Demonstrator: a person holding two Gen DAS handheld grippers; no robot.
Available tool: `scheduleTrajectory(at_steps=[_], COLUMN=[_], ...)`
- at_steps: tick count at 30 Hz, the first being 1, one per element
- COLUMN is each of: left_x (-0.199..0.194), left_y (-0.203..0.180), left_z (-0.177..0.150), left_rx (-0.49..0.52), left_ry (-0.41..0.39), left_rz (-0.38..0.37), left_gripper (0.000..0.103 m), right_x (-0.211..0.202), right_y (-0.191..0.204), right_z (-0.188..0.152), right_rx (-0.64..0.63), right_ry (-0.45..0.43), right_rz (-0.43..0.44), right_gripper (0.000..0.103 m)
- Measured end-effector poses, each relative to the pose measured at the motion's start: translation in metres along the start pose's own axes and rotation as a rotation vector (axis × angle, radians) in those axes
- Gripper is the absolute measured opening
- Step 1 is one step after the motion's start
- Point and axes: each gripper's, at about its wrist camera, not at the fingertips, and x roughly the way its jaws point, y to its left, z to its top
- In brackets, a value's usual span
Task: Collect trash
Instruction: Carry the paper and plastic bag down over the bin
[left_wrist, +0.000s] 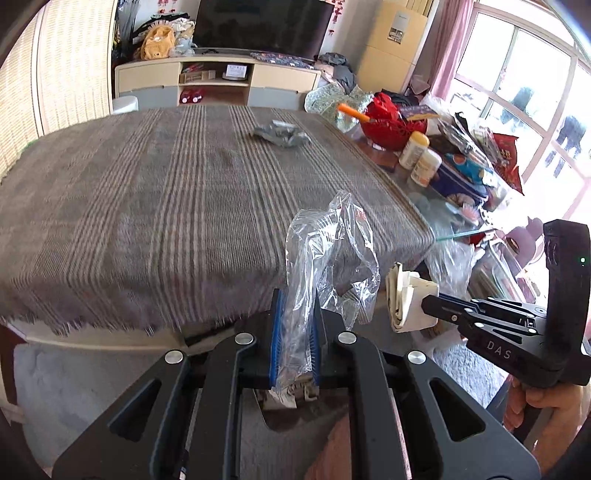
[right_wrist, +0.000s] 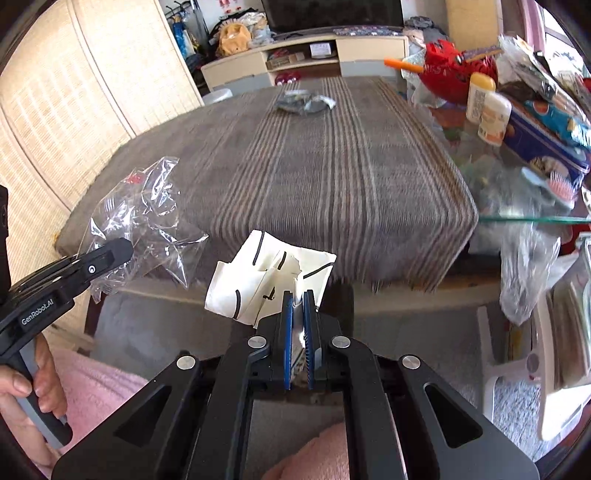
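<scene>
My left gripper (left_wrist: 296, 295) is shut on a crumpled clear plastic wrapper (left_wrist: 328, 254) that sticks up between its blue pads, just off the near edge of the table. My right gripper (right_wrist: 298, 295) is shut on a folded white paper with black lines (right_wrist: 273, 273). In the left wrist view that paper (left_wrist: 406, 299) hangs at the tip of the right gripper (left_wrist: 430, 304), to the right. In the right wrist view the plastic wrapper (right_wrist: 147, 229) shows at the tip of the left gripper (right_wrist: 123, 247). A grey crumpled wrapper (left_wrist: 282, 133) (right_wrist: 303, 101) lies far back on the striped cloth.
The table wears a grey-brown striped cloth (left_wrist: 166, 206) (right_wrist: 314, 177). To its right a glass top (right_wrist: 517, 206) is crowded with a red basket (left_wrist: 391, 125), white bottles (left_wrist: 421, 158) and a blue box (right_wrist: 546, 147). A TV cabinet (left_wrist: 218, 83) stands behind. Pink-clad knees show below.
</scene>
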Motion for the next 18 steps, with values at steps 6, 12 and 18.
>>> scheduleTrajectory(at_steps=[6, 12, 18], left_x=[0.023, 0.059, 0.100], left_y=[-0.003, 0.003, 0.015], left_z=[-0.039, -0.070, -0.091], left_rx=[0.000, -0.022, -0.063], left_ry=[0.072, 0.159, 0.242], left_rz=[-0.003, -0.012, -0.020], left_gripper=[0.012, 0.012, 0.012], right_x=[0.020, 0.050, 0.088], right_y=[0.000, -0.006, -0.014], right_z=[-0.032, -0.061, -0.083], right_rx=[0.012, 0.009, 0.024], right_ry=[0.067, 0.134, 0.209], right_rz=[-0.014, -0.059, -0.080], right_gripper=[0.007, 0.007, 0.007])
